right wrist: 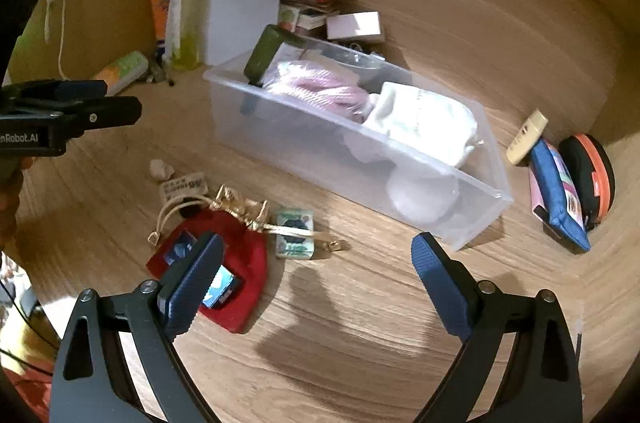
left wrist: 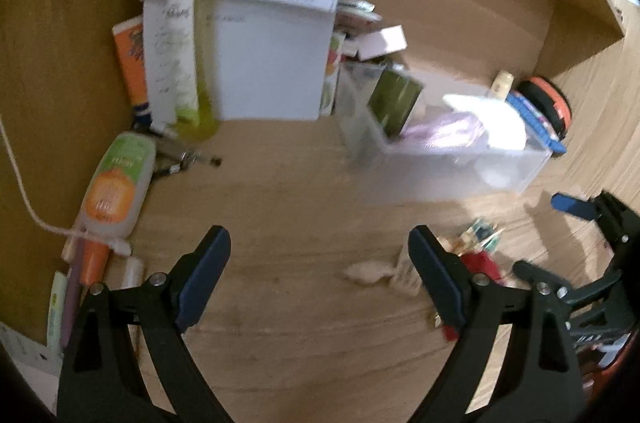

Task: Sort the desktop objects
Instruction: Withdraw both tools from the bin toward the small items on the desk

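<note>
Wooden desk (right wrist: 380,323), sorting underway. Clear plastic bin (right wrist: 472,179) mid-desk already holds soft goods, likely collection point. Right gripper (right wrist: 316,273) wide open, empty, above red pouch (right wrist: 244,283) and small packet (right wrist: 295,233). Left gripper (left wrist: 320,269) open, empty, over bare wood.

The right gripper (right wrist: 316,287) hangs above the wooden surface (right wrist: 380,323), its fingers (right wrist: 192,283) spread wide with nothing between them. Under the left finger lies a red pouch (right wrist: 244,263); a small green packet (right wrist: 295,233) sits just beside it. Farther back stands a clear bin (right wrist: 472,207) holding white cloth (right wrist: 428,127). The left gripper (right wrist: 80,111) shows at the left edge.
</note>
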The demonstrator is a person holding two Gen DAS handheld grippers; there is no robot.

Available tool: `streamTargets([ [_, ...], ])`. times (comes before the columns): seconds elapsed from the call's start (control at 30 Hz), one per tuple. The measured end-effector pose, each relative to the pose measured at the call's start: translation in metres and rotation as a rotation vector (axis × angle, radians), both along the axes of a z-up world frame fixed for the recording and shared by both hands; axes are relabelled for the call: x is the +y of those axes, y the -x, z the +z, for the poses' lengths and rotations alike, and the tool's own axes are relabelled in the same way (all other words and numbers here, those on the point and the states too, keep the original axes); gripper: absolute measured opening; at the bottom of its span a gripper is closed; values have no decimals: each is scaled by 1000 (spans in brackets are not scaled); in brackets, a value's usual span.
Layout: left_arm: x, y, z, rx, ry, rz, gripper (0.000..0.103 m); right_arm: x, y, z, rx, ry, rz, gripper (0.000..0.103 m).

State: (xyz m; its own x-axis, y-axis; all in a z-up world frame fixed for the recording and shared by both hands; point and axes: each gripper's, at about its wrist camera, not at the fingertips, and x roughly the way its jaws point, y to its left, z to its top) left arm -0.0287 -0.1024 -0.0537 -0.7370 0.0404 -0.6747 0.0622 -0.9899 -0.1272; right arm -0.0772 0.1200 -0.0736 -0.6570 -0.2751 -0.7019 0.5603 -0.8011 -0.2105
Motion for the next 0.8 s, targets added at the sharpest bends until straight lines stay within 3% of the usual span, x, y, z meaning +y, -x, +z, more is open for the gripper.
streamTargets([
  [0.13,0,-4,-11,-30,27,-6,90,7,2,-3,-4,4,7,89],
  [0.27,5,-6,-21,-64,50,-34,73,14,13,-6,-77,38,21,61],
  [0.47,11,0,-29,-105,45,-73,62,15,24,-21,-188,57,55,36],
  [0.7,26,9,-35,-146,53,-130,59,11,32,-31,-238,52,77,36],
  [0.8,31,14,-37,-162,63,-148,53,7,37,-34,-252,47,86,36],
])
